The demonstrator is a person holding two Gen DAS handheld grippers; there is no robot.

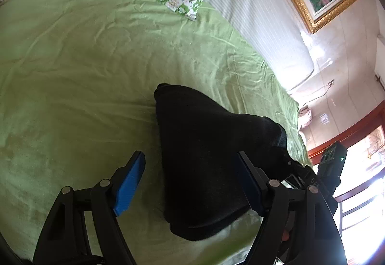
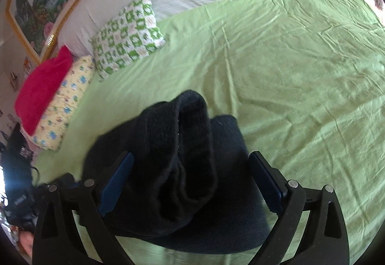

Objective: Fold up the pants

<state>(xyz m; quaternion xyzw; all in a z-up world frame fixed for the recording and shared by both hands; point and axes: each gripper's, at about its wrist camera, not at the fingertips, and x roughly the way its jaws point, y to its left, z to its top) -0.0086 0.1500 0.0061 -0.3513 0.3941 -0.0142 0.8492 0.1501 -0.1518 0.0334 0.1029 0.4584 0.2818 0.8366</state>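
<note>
Both black, blue-padded grippers, left gripper (image 1: 191, 184) and right gripper (image 2: 191, 184), stand spread and pinch nothing; the dark, thick, bundled pants (image 2: 182, 168) lie low-centre on the green bed sheet (image 2: 300, 77). Top fold looks loose; a nudge might spill it.

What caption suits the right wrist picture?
Open tongs over bunched dark pants on a green bedsheet.

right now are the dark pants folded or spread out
Folded: the dark fleece pants sit in a compact bundle of stacked layers on the green bedsheet.
</note>
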